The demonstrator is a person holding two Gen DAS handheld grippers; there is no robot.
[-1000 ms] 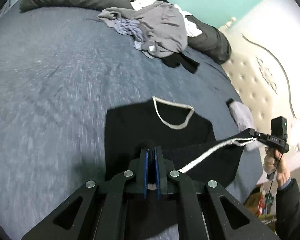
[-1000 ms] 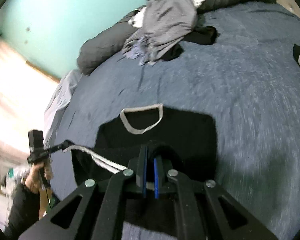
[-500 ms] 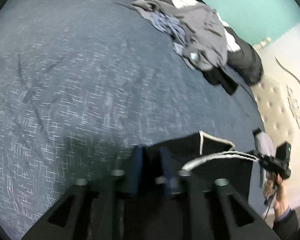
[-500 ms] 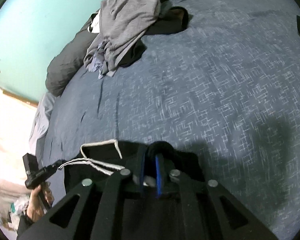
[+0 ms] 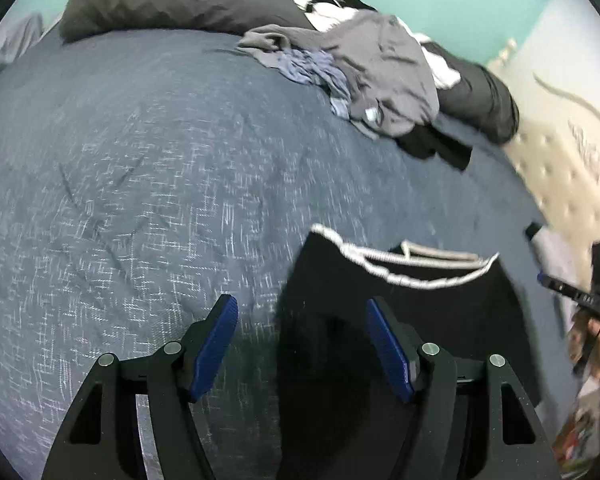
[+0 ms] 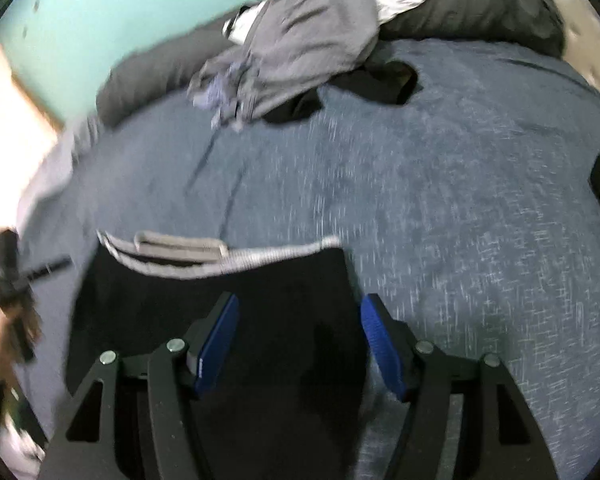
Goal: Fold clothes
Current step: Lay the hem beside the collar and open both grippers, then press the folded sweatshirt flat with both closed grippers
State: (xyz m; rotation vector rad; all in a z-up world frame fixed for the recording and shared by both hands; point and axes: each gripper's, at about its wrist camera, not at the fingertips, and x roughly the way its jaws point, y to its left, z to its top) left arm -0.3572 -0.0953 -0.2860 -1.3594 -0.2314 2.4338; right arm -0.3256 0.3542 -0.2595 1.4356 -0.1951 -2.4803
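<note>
Jaws of both our left gripper (image 5: pixel 302 344) and right gripper (image 6: pixel 298 342) gape wide and empty over the black top (image 6: pixel 220 300), folded hem to collar, while the heap (image 6: pixel 300 40) at twelve o'clock awaits us.

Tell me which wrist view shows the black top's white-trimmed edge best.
The left wrist view: the black top shows its trim sharper, with the collar behind it. The right wrist view shows the same trim, but smeared by motion blur.
</note>
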